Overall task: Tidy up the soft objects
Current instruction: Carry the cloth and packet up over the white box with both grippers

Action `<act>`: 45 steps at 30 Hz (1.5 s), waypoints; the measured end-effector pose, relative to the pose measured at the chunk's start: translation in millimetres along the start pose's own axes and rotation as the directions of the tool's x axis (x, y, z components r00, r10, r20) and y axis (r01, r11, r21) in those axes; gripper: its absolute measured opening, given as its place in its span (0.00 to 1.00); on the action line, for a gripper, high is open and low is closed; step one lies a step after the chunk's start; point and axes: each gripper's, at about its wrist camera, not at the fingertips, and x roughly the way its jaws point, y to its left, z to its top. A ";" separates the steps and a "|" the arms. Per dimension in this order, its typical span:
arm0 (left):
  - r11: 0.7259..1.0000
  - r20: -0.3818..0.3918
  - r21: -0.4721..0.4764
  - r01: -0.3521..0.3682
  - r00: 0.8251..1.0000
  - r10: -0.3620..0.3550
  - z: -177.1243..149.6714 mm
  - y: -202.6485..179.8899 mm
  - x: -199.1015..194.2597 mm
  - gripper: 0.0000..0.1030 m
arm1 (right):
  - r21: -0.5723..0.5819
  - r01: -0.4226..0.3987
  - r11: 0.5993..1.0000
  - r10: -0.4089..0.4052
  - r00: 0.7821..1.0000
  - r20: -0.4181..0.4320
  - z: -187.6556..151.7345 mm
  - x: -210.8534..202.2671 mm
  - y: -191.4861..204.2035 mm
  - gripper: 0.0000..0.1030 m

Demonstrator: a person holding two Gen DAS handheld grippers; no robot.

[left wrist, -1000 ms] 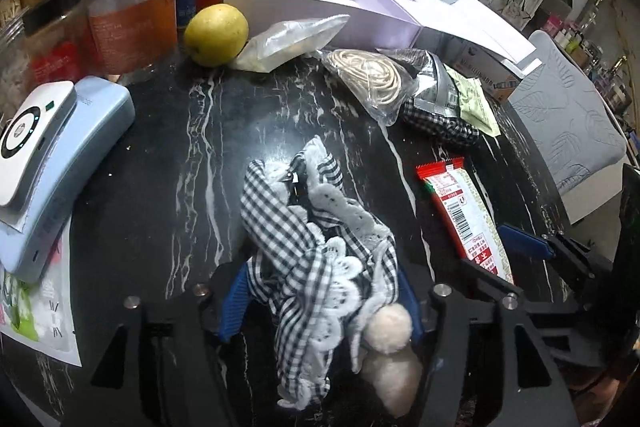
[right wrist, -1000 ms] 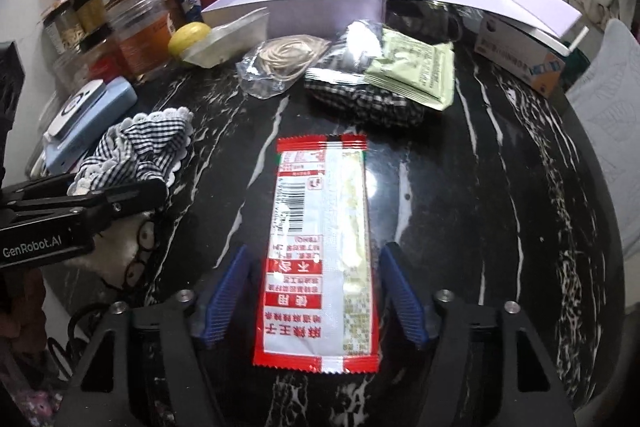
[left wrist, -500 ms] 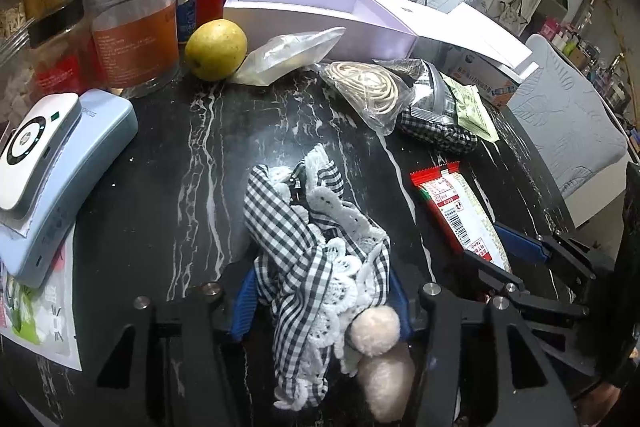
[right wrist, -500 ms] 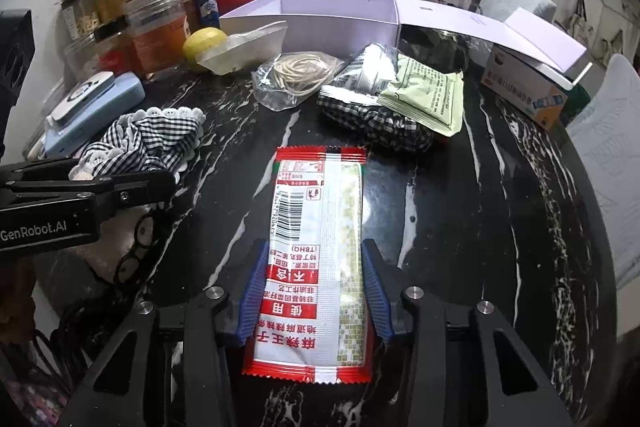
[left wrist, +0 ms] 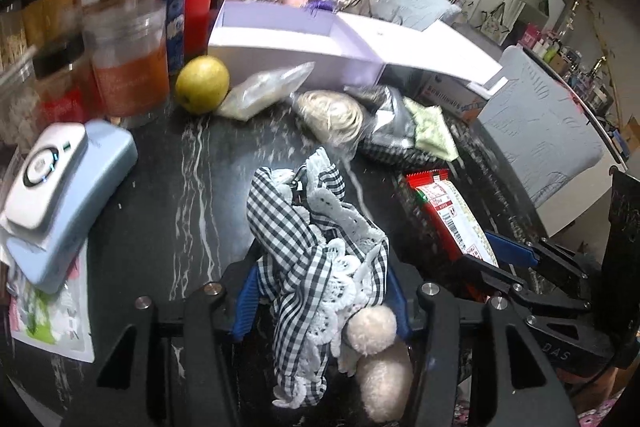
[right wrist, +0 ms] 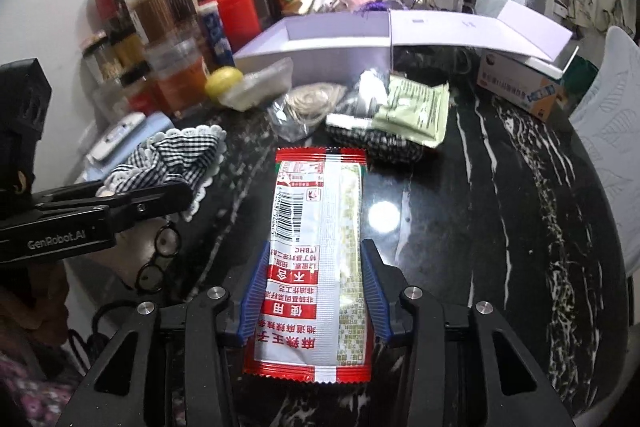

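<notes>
A black-and-white checked cloth (left wrist: 304, 251) with white lace trim and two cream pompoms hangs between the blue pads of my left gripper (left wrist: 320, 293), which is shut on it. The right wrist view shows the same cloth (right wrist: 180, 159) at the left, bunched in the left gripper (right wrist: 176, 195). A red-and-white snack packet (right wrist: 316, 247) lies lengthwise between the pads of my right gripper (right wrist: 315, 291), which is shut on its sides. From the left wrist, the packet (left wrist: 444, 207) sits at the right. An open lilac box (right wrist: 332, 41) stands at the back of the black marble table (right wrist: 480, 207).
Before the box lie a lemon (left wrist: 203, 84), clear bags, a string bundle (left wrist: 332, 111), a checked pouch and a green sachet (right wrist: 416, 107). Jars (left wrist: 128, 67) crowd the back left. A blue-and-white device (left wrist: 60, 187) sits left. A carton (right wrist: 528, 87) and grey chair (left wrist: 540, 131) stand right.
Both grippers have narrowed onto what lies between them, the left on the cloth, the right on the packet. Both have risen, with the table seen from a little higher.
</notes>
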 end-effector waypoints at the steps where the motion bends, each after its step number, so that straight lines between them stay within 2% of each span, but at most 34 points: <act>1: 1.000 0.013 0.002 0.005 1.000 -0.005 3.1 -1.5 -4.7 0.50 | 0.000 -0.007 1.000 0.007 1.000 0.007 2.0 -3.4 0.0 0.43; 13: 0.997 0.140 0.066 0.035 0.989 -0.044 39.0 -25.2 -36.5 0.50 | -0.034 -0.034 0.999 0.038 0.989 0.143 41.8 -43.3 0.0 0.43; 23: 0.992 0.281 0.127 0.021 0.958 -0.056 87.7 -40.9 -54.8 0.50 | -0.094 -0.048 0.994 0.069 0.969 0.238 80.7 -57.0 -3.4 0.43; 37: 0.983 0.330 0.182 0.022 0.940 -0.082 147.1 -55.9 -40.9 0.50 | -0.142 -0.045 0.989 0.089 0.943 0.322 145.4 -53.4 -17.6 0.43; 45: 0.980 0.343 0.198 0.012 0.936 -0.080 180.5 -56.0 -20.3 0.50 | -0.154 -0.040 0.987 0.092 0.933 0.347 182.2 -38.8 -28.2 0.43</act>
